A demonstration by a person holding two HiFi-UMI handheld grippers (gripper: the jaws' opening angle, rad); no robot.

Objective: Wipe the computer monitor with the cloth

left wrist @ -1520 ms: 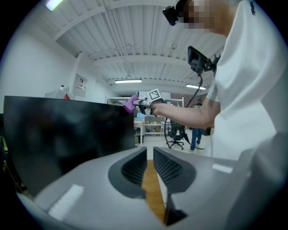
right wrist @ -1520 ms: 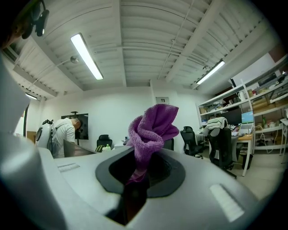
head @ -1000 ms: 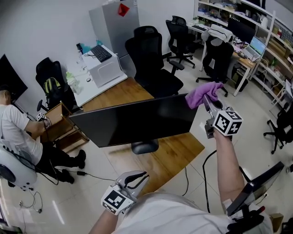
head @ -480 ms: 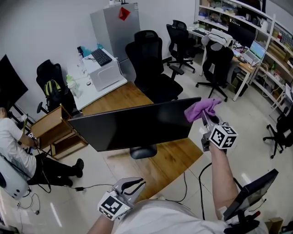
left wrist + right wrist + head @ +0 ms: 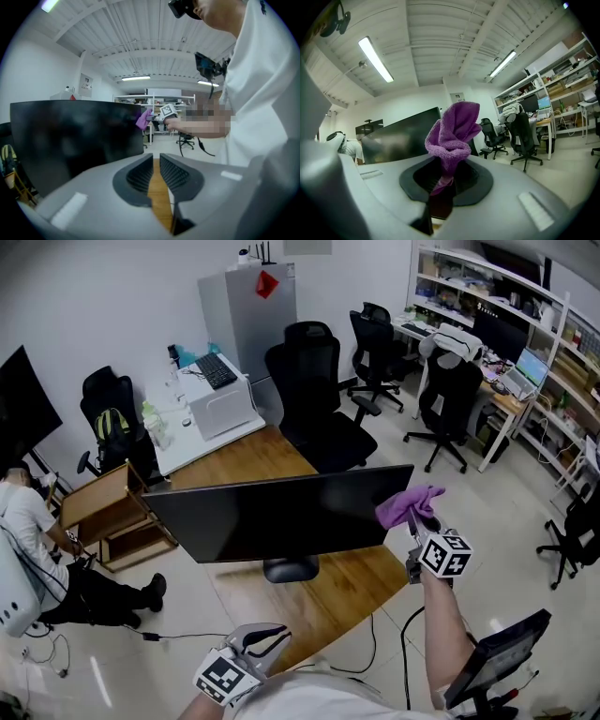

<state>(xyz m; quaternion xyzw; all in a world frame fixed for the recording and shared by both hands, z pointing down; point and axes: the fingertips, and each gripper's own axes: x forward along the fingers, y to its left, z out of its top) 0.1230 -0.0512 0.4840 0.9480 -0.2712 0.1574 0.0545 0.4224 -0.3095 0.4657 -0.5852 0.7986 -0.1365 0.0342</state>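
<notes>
Right gripper [image 5: 413, 522] clasps a cloth [image 5: 405, 506] by the monitor's [image 5: 281, 512] 3 o'clock edge; left gripper [image 5: 260, 637] sits closed, empty, at 6 o'clock.

A long wooden surface [image 5: 328, 582] crosses the pale floor [image 5: 506, 488]. Behind it stand a black office chair [image 5: 314, 399] and a tall grey cabinet [image 5: 248, 315] bearing a red tag [image 5: 267, 284]. A white box [image 5: 216, 409] carries a black keyboard [image 5: 217, 371]. A seated person [image 5: 33, 526] is at the left, near a low wooden stand [image 5: 108, 507]. Shelves [image 5: 511, 296] line the right wall.

Monitor [image 5: 281, 512] front open; chair [image 5: 314, 395] close behind
</notes>
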